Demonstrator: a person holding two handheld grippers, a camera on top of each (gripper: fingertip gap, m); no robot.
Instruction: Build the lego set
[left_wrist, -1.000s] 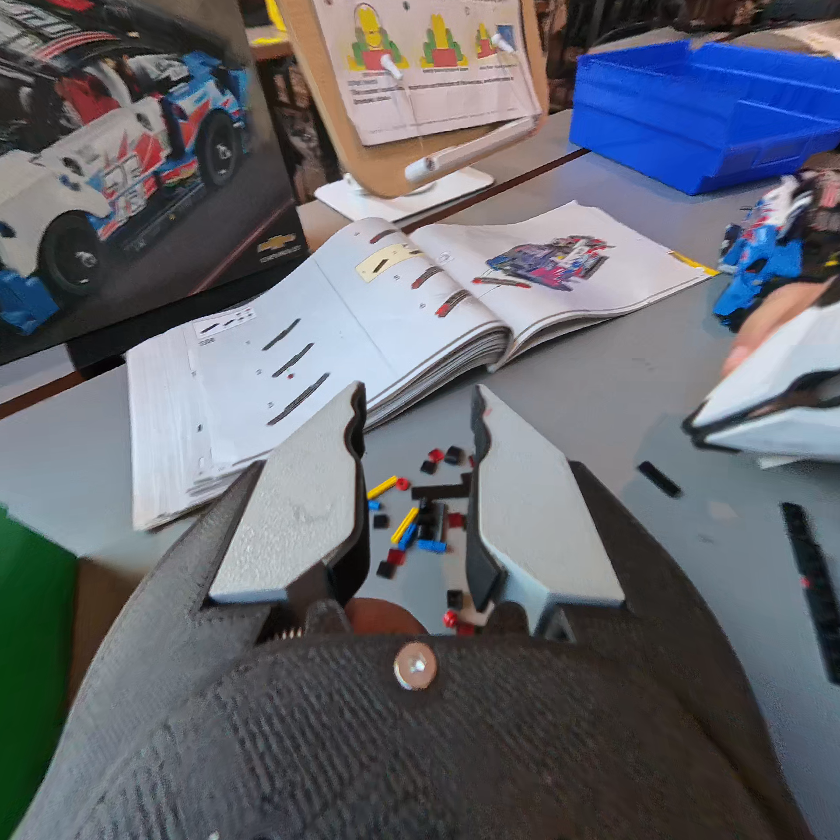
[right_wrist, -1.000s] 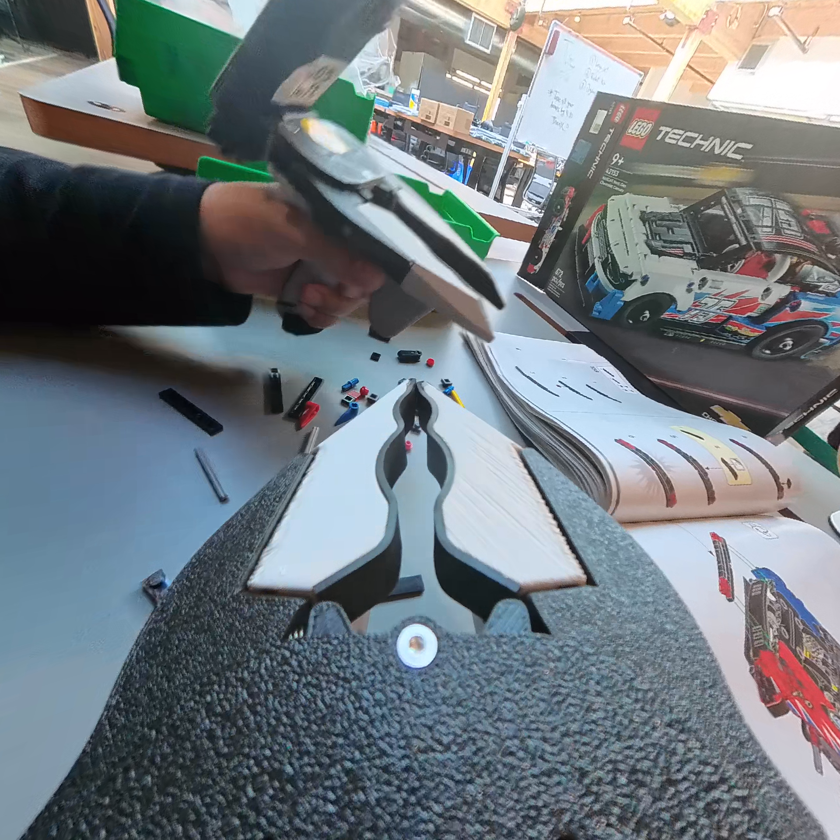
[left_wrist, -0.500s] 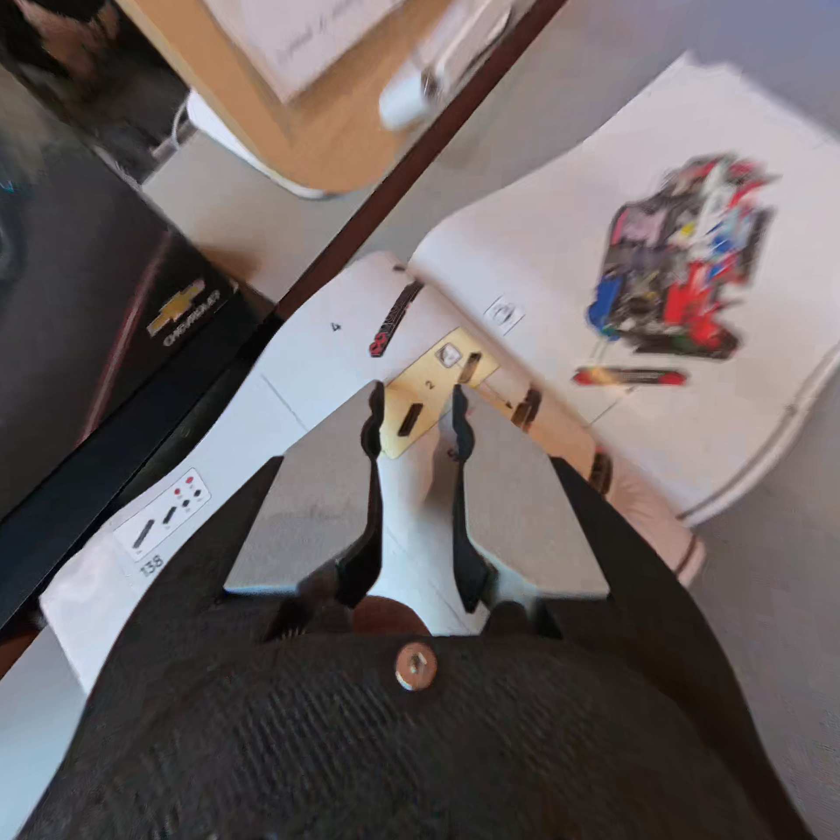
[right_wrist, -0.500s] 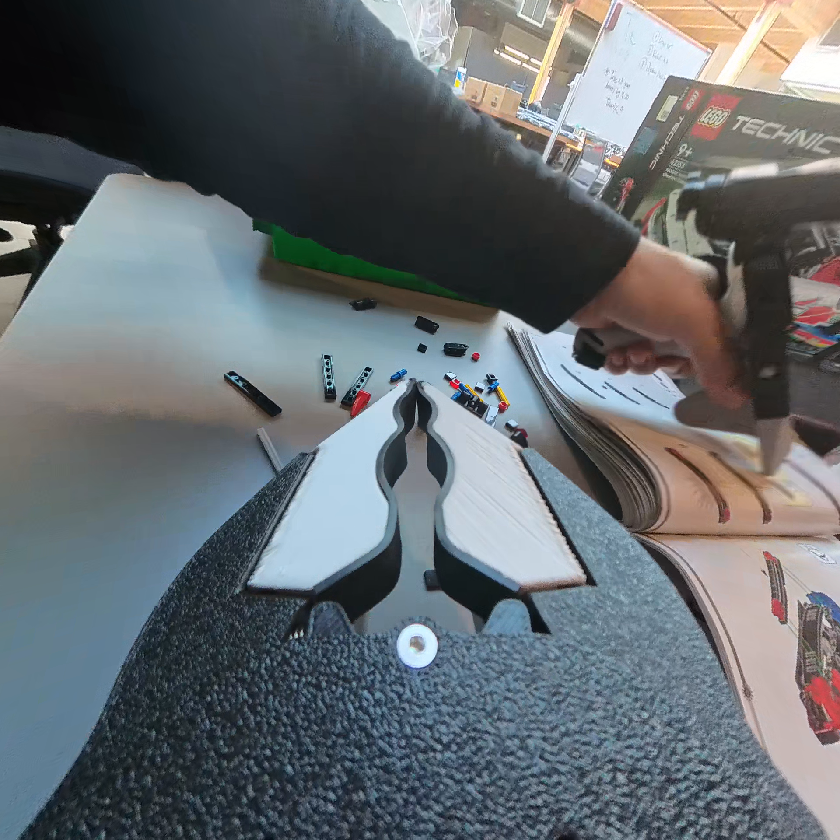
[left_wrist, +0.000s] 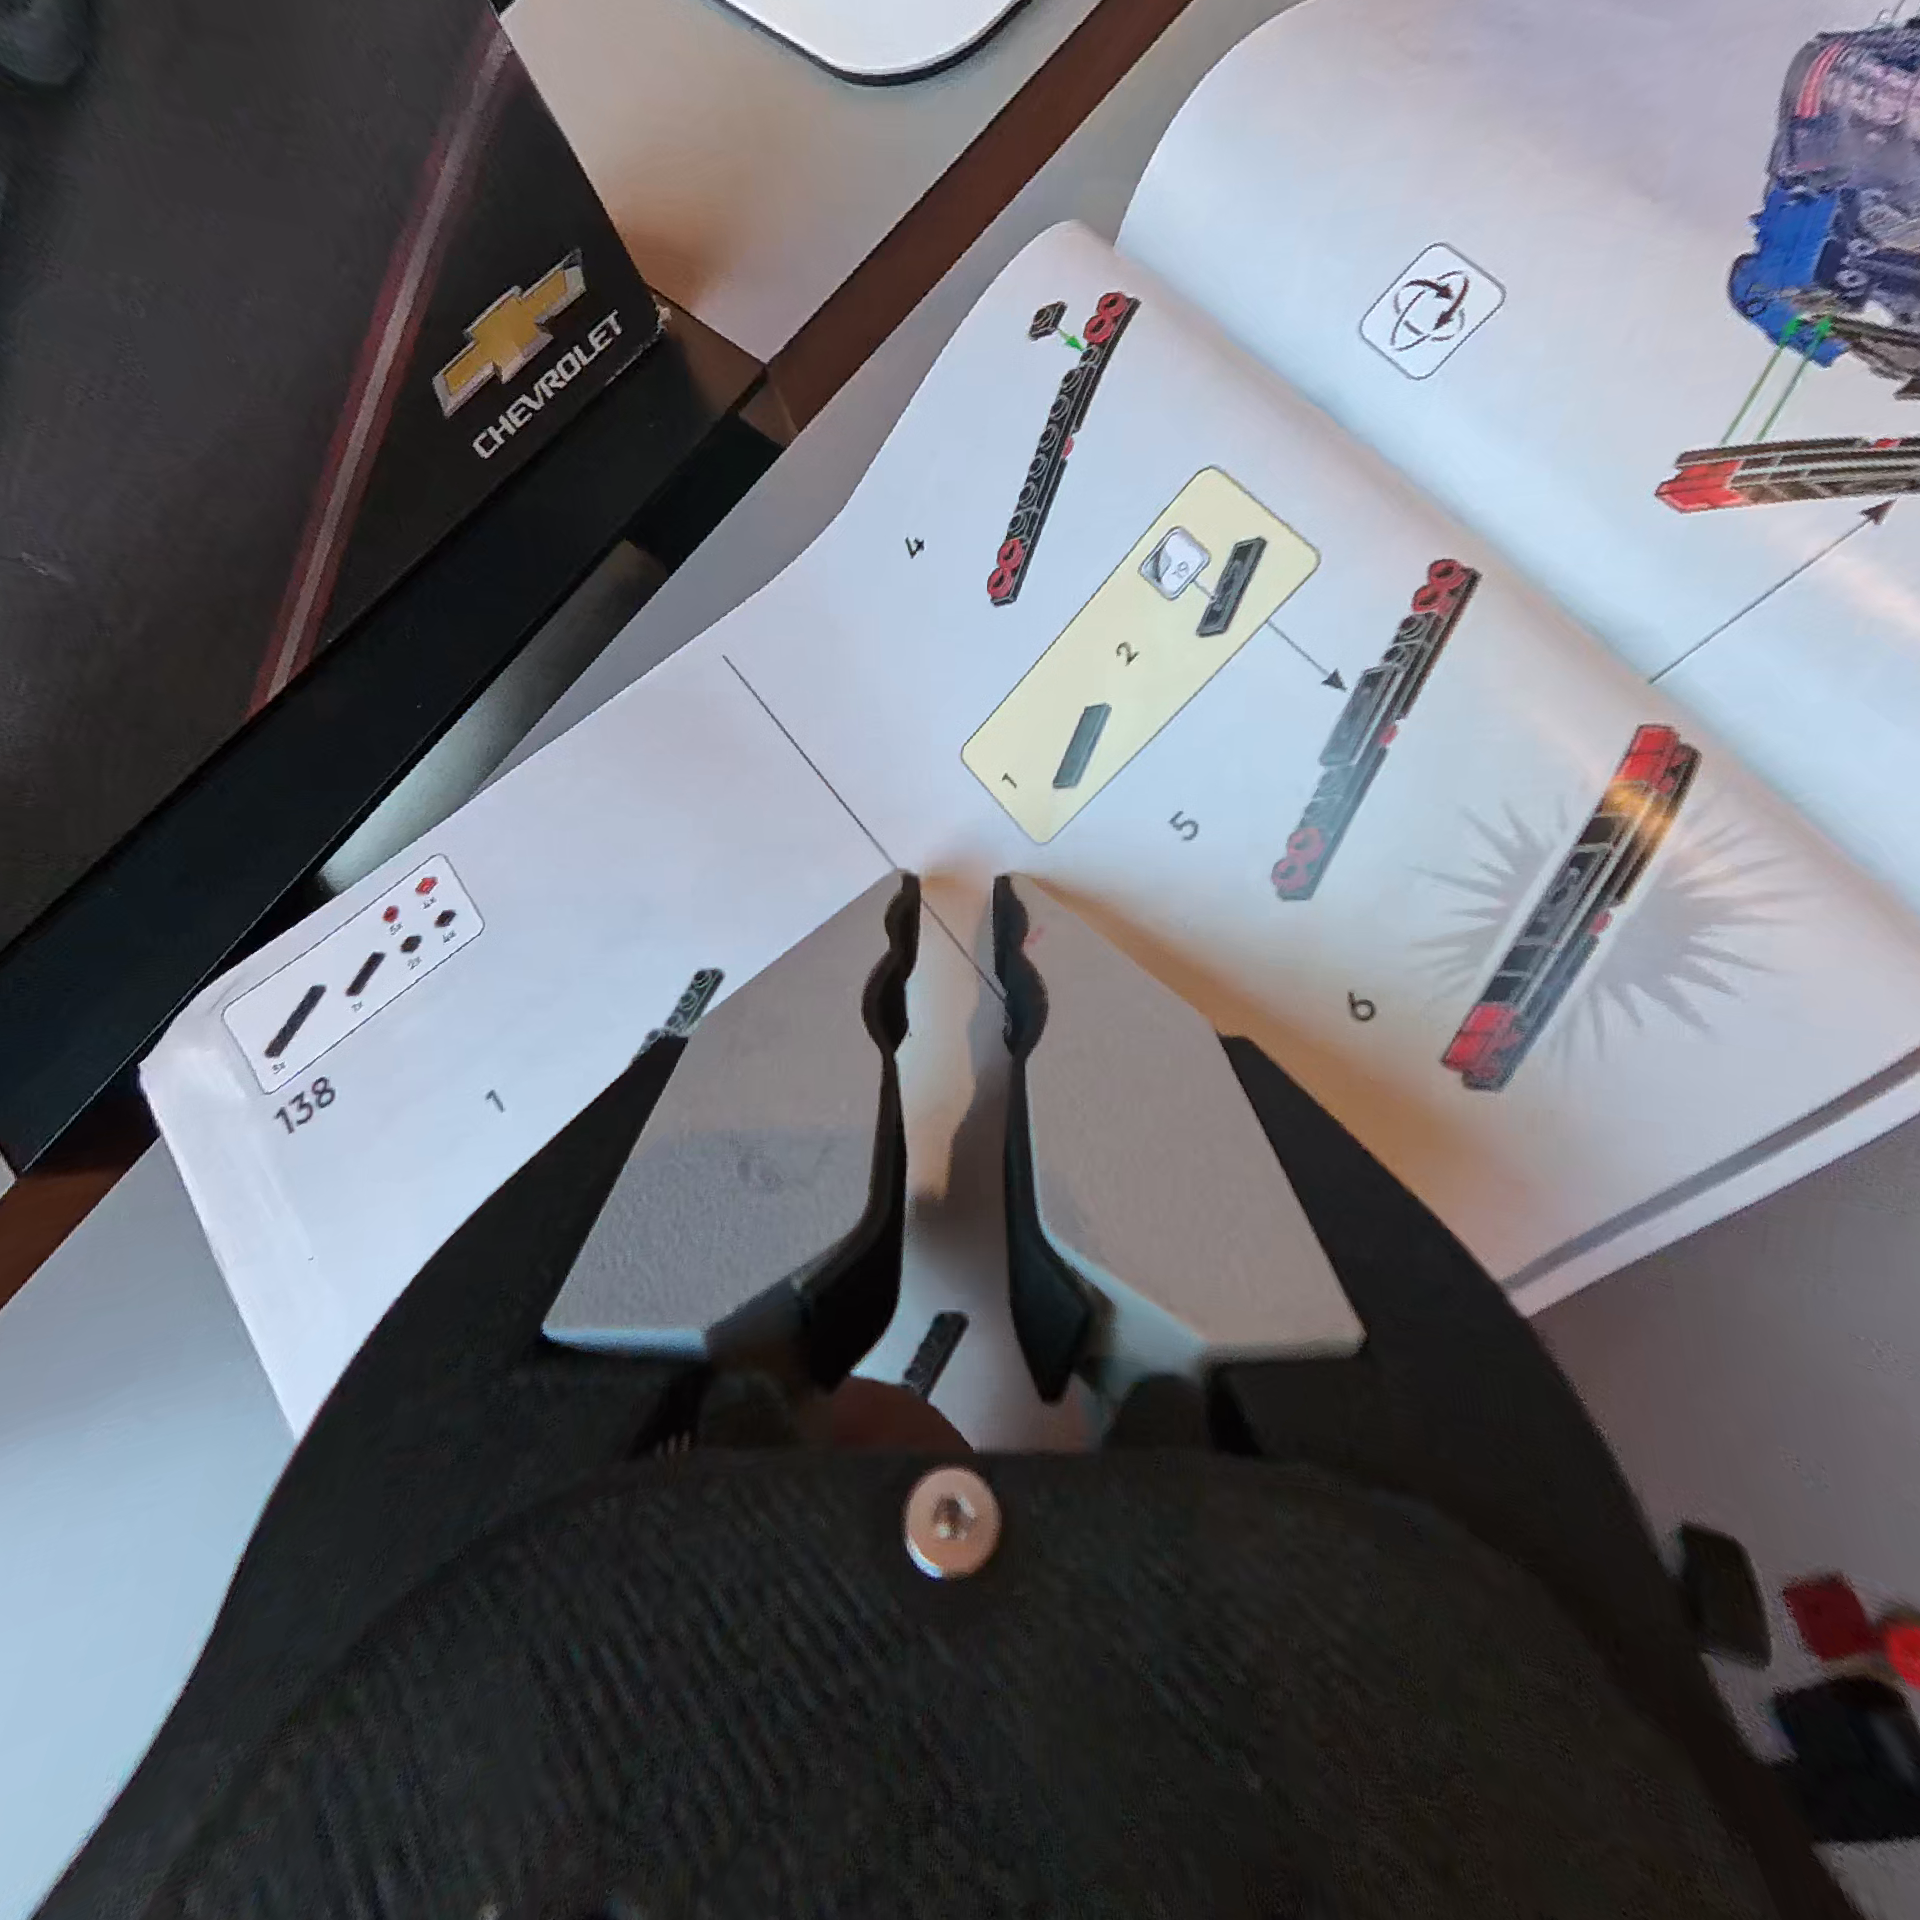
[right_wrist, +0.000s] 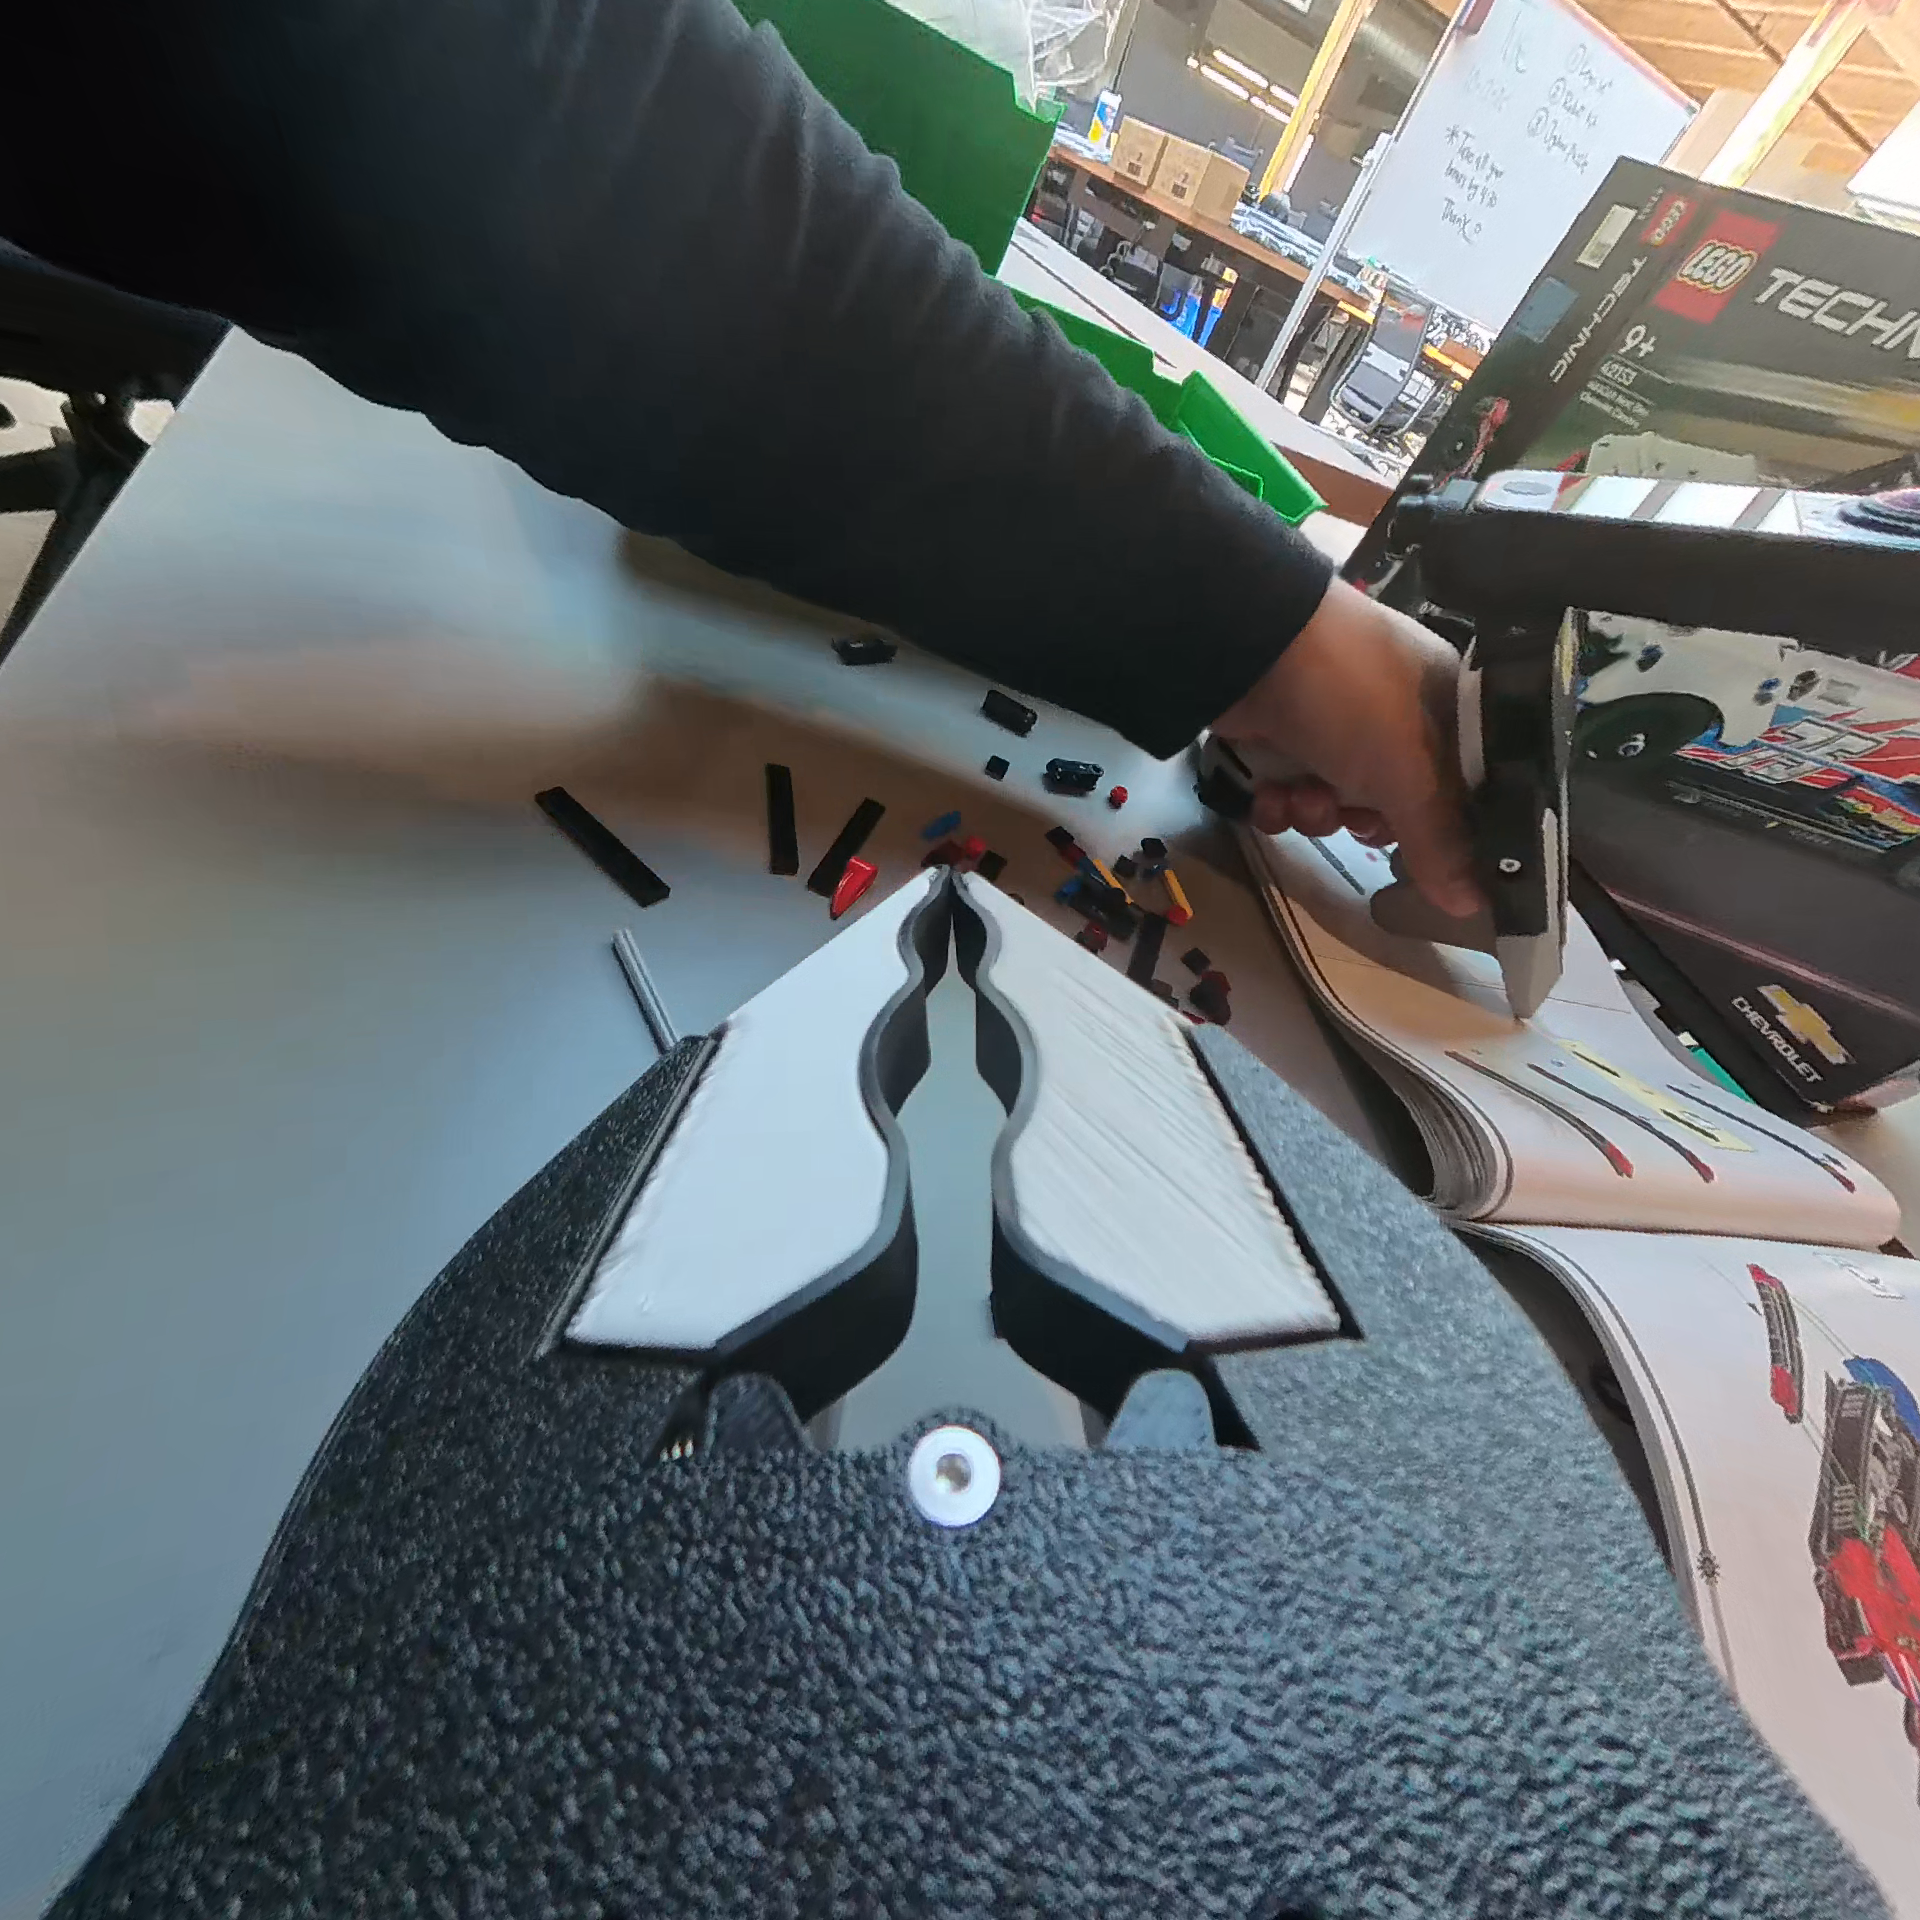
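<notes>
Left wrist view, near to far. Item one: my left tongs (left_wrist: 951, 888), tips parted by a narrow gap, holding nothing, and set down on or just above the open manual (left_wrist: 665, 831). A second ago they hung over the loose parts with a wider gap; since then I have swung them across to the page and narrowed them. Item two: the page itself, showing a small sub-build of a long black beam with red ends. Item three: the box (left_wrist: 260, 364), just beyond the manual's far edge. Item four: a few red and black parts (left_wrist: 1839, 1636), blurred, at the lower right on the desk (left_wrist: 104, 1507).

Right wrist view, near to far. Item one: my right tongs (right_wrist: 951, 878), tips together, empty, hovering low over the desk (right_wrist: 260, 831); barely shifted over the last second. Item two: a grey rod (right_wrist: 644, 987) just left of them. Item three: the loose parts (right_wrist: 1122, 894), black beams, red, blue and yellow bits, scattered just ahead of the tips. Item four: the sleeve (right_wrist: 727, 312) crossing the frame to the left tongs (right_wrist: 1522, 1003) on the manual (right_wrist: 1558, 1122). Item five: green bin (right_wrist: 1195, 416) and box (right_wrist: 1714, 343) behind.

Reading: I am checking the step, perhaps steadying the page. No part is picked yet; I judge the build paused, with a black beam the likely next fetch.
</notes>
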